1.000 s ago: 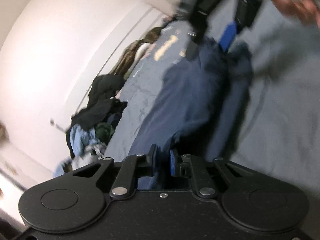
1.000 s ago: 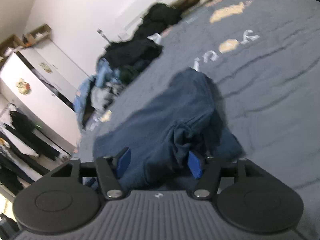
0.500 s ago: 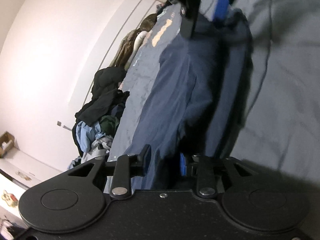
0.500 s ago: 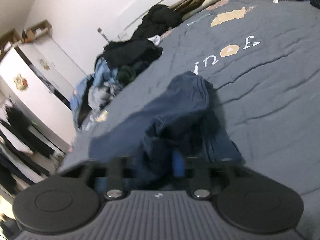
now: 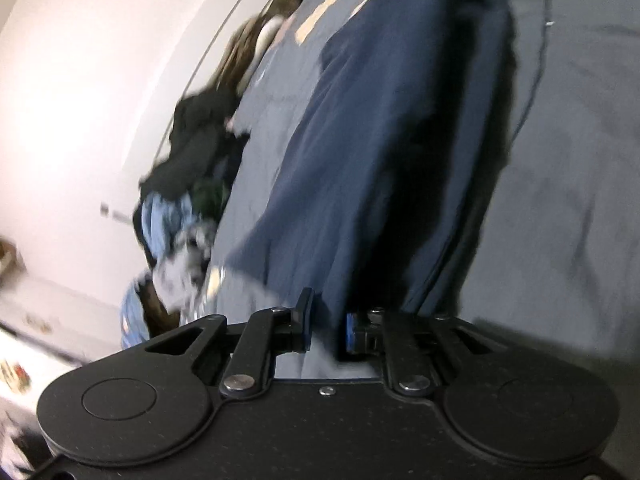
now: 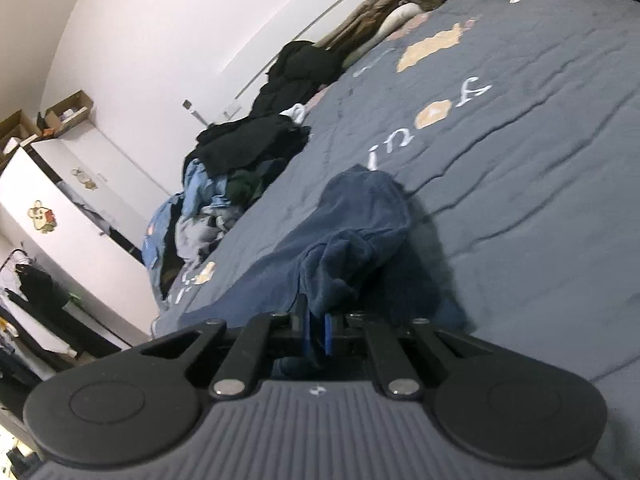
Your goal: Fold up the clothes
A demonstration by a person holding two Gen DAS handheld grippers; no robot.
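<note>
right tool now clamps navy garment | left tool apparently gripping

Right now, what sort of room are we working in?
Probably a bedroom: a wide grey bedspread with printed lettering, a heap of dark and blue unfolded clothes against the wall, and a white wardrobe.

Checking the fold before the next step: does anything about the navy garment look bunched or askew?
Yes. Near the right hand-held gripper, the navy garment is bunched into a crumpled hump instead of lying flat on the grey bedspread.

Left gripper pinches navy garment — on grey bedspread.
</note>
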